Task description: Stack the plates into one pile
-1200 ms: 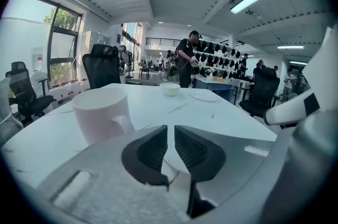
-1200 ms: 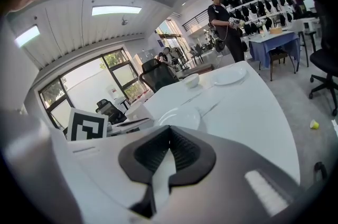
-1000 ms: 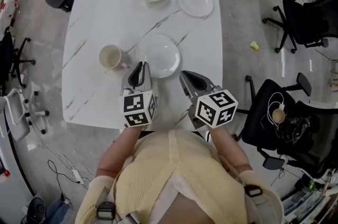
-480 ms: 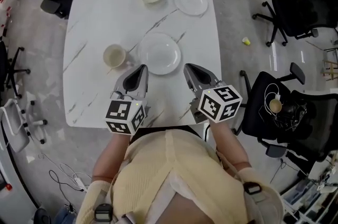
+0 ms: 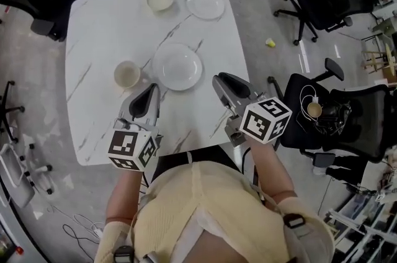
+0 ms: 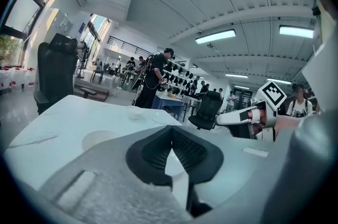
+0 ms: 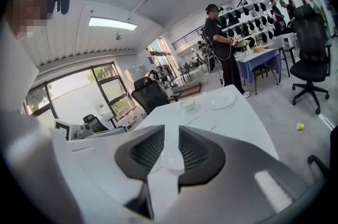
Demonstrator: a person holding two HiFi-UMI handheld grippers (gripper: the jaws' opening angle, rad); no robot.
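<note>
Plates: two on the worktop (image 5: 93, 38), neither in a claw.

Left claw (image 6: 170, 130): jaws closed together, nothing pinched. It hangs over the near edge of the worktop.

Right claw (image 7: 171, 134): jaws have just been opening and now stand partway apart. Nothing is between them (the pale disc seen through the gap lies further off on the worktop). It is held above the near right edge, level with its partner.

Near plate (image 5: 177, 66): flat on the worktop just ahead of the two claws, roughly between their lines. A cup (image 5: 127, 74) sits just beside it on the left, not touching.

Far plate (image 5: 205, 5): close to the far edge and well apart from the near one, with a small bowl (image 5: 160, 0) to its left. I cannot tell whether the two plates match in size.

Handling, my judgement:
- Both look like glazed crockery: stiff, fairly light, smooth enough to slip, and likely to chip if dropped or knocked.
- The rims lie low, so the only real hold is the rim, one jaw above and one slid under the lip, on the side facing the claw.
- The polished worktop (marble pattern) will probably let a plate skate away if pushed, so close squarely on the rim.
- A grip at one edge will let the plate droop. Carry it low and set it down gently, centred on the other.
</note>
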